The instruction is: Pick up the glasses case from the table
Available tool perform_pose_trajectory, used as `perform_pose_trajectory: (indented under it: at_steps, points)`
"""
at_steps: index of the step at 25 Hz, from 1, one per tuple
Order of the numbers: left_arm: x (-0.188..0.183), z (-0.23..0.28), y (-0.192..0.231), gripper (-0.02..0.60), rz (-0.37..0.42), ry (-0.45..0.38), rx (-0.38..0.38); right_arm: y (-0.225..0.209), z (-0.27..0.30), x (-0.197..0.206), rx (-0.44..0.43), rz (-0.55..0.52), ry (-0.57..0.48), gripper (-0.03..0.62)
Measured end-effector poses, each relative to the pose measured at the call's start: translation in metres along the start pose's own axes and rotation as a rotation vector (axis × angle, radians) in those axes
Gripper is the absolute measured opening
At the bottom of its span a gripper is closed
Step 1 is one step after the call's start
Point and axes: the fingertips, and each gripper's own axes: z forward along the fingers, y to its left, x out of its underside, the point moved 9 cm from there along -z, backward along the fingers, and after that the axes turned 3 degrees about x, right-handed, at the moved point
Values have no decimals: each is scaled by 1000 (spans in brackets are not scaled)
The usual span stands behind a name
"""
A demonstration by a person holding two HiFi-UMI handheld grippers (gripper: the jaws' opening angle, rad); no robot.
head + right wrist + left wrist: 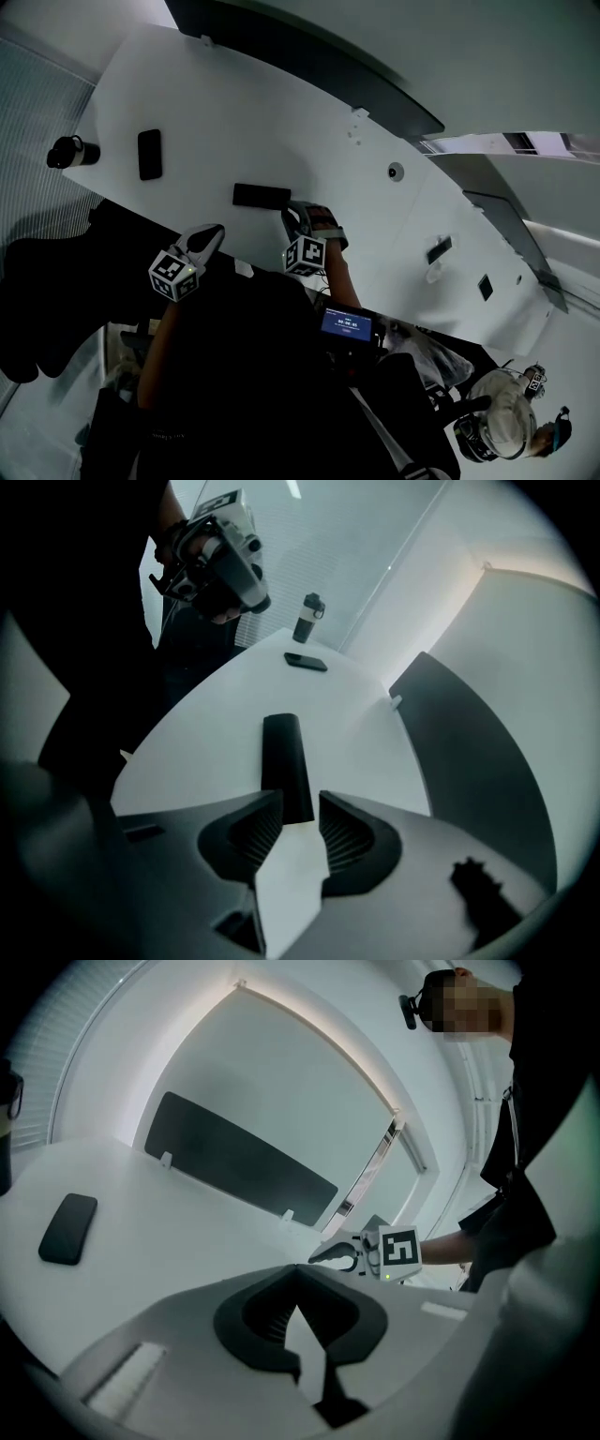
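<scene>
The glasses case (261, 196), a long black box, lies flat on the white table (216, 112). In the right gripper view the case (284, 757) runs straight away from the jaws. My right gripper (300, 806) is open and tilted down over it, and the case's near end shows in the gap between the fingertips. From the head view my right gripper (298, 216) hangs just off the case's right end. My left gripper (212, 232) is near the table's front edge, left of the case. Its jaws are shut and empty (296, 1271).
A black phone (149, 154) and a dark bottle (71, 151) sit at the table's left. A dark panel (239, 1171) stands along the far edge. A second person (511, 422) is at the lower right. A small screen (347, 323) glows at my chest.
</scene>
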Motion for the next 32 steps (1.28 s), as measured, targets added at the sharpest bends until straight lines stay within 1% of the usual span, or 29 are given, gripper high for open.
perform_pose_trajectory:
  at_steps: [2,5,7,11,13,19,21,24,26,27,29,32]
  points:
    - [-2,4,13,8,-5,-6,14,-9,11,0,-57,-8,31,166]
    - [-10,-1,28,8,-21,-21,11,-11,25,-5,-169,-24,64,237]
    - [-15,-9,40,8,-31,-30,-3,-11,37,-7,-220,-24,90,274]
    - [-18,-29,64,8,-54,-41,-43,-14,59,-13,-305,-30,158,291]
    - [-18,-40,73,10,-63,-46,-62,-14,72,-13,-330,-32,204,293]
    - [-16,-64,89,11,-87,-61,-99,-5,100,-9,-433,-36,347,295]
    - [-14,-68,92,11,-92,-60,-98,-7,104,-13,-455,-36,385,295]
    - [-12,-71,96,11,-91,-68,-90,-5,106,-16,-446,-28,413,295]
    - [-15,-71,96,11,-91,-70,-79,-4,105,-15,-427,27,427,295]
    - [-16,-70,96,11,-89,-67,-73,-4,103,-14,-424,86,430,295]
    - [-18,-68,99,11,-77,-55,-63,-6,100,-12,-441,264,421,295]
    - [-26,-66,102,11,-61,-47,-56,-1,89,-8,-490,580,405,295]
